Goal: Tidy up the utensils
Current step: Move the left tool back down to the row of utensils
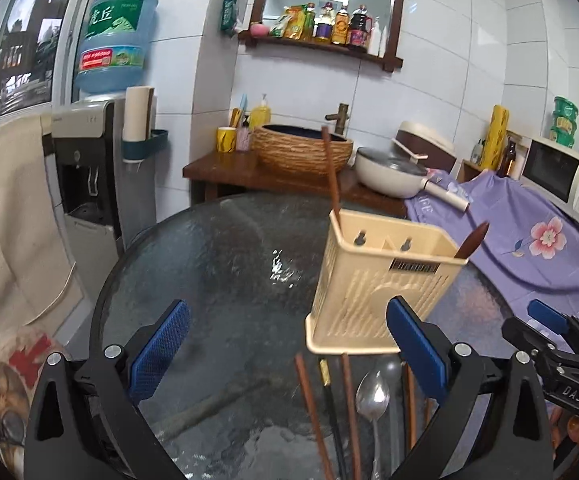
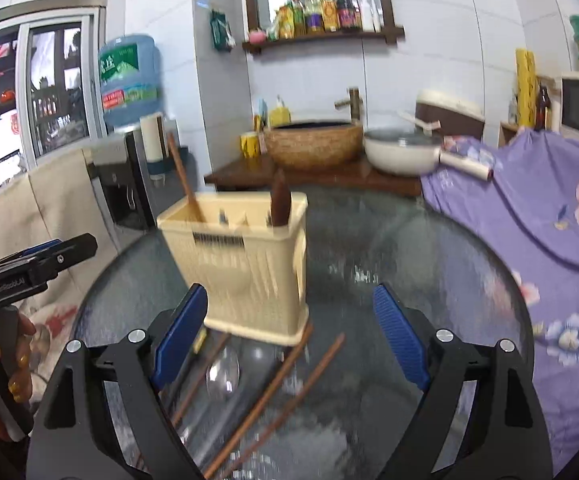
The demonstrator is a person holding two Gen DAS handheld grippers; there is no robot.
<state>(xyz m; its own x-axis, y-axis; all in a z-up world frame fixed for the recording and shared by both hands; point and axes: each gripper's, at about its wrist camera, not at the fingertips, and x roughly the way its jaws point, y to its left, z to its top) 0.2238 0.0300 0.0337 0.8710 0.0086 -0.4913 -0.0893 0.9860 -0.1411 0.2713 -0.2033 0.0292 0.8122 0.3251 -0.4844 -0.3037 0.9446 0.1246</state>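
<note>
My left gripper (image 1: 289, 352) and right gripper (image 2: 289, 336) hang with blue-padded jaws spread wide and nothing between the pads, above a round table of dark, mottled glass (image 1: 225, 256) in a white-tiled kitchen.

Just ahead of both grippers stands the cream slotted plastic utensil caddy (image 1: 373, 280), upright on the glass. A long brown wooden chopstick (image 1: 331, 172) leans out of its left compartment, and a dark wooden spoon handle (image 1: 474, 240) rises from the right one.

Loose utensils lie on the glass directly beneath my jaws, touching or just short of the caddy's base: reddish-brown wooden chopsticks (image 1: 309, 404), a black chopstick with a gold band (image 1: 331, 404) and a shiny metal spoon (image 1: 372, 400).

Beyond the table, a wooden counter (image 1: 225, 168) carries a woven-textured basin sink (image 1: 303, 148) with a brass tap and a cream lidded pan (image 1: 389, 176). Left of my grippers stands a grey water dispenser topped by a blue bottle (image 1: 115, 40). To the right, a purple floral cloth (image 1: 529, 236) drapes a surface beside a white microwave (image 1: 561, 176). A dark-framed wall shelf of sauce bottles (image 1: 329, 24) hangs above the sink.
</note>
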